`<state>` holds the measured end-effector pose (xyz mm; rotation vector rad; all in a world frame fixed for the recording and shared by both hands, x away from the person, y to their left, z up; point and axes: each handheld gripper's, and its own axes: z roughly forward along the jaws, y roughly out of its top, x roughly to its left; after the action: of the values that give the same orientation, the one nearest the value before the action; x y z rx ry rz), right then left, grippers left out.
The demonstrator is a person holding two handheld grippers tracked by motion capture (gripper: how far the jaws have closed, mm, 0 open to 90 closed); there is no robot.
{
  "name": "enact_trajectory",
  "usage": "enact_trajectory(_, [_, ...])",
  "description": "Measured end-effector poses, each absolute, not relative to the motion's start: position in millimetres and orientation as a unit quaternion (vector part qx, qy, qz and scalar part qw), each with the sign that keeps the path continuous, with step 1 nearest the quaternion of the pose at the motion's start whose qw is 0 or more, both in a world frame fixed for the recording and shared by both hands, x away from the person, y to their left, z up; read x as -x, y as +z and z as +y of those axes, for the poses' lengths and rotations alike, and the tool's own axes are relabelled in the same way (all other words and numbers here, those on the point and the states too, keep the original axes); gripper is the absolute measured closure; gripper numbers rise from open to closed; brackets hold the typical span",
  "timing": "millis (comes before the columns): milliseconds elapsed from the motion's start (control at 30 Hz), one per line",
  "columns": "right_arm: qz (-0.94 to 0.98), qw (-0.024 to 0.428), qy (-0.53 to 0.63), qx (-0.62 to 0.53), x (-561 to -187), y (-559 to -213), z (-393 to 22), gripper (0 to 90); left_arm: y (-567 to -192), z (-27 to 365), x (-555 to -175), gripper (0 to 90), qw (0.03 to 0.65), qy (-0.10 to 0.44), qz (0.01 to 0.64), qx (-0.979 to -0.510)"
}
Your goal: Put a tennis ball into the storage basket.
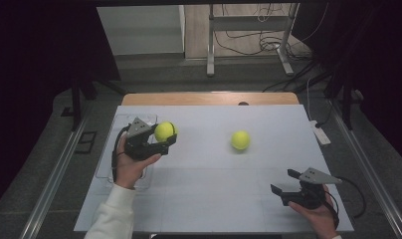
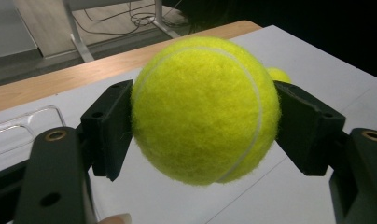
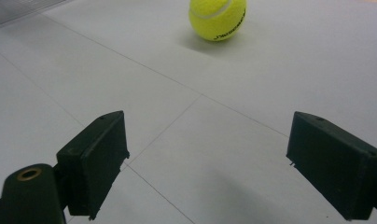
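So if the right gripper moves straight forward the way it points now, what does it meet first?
Probably the loose tennis ball on the white table. The right gripper is open, and the ball lies ahead, roughly centred between its jaws. The surface between looks free, though depth is hard to judge.

we read this as lab or test room: white sheet (image 1: 214,169) covering wooden tabletop (image 1: 209,98), dark curtains (image 1: 35,59) at both sides, loose cables (image 1: 249,40) on floor past far edge, metal stand legs (image 1: 210,45), floor rails (image 1: 54,179) alongside.
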<state>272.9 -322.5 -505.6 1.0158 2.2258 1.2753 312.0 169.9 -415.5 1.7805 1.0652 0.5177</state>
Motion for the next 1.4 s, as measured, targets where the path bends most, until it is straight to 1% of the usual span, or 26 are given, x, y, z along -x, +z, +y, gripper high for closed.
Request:
enact_trajectory(1133, [0.788, 0.198, 0.451, -0.369, -266, -505, -328, 12.4, -418, 194, -330, 27.0, 0.473, 0.226, 0.464, -0.714])
enact_trajectory(1400, [0.785, 0.200, 0.454, -0.372, -266, -504, -330, 12.4, -417, 205, -334, 27.0, 0.465, 0.232, 0.479, -0.707])
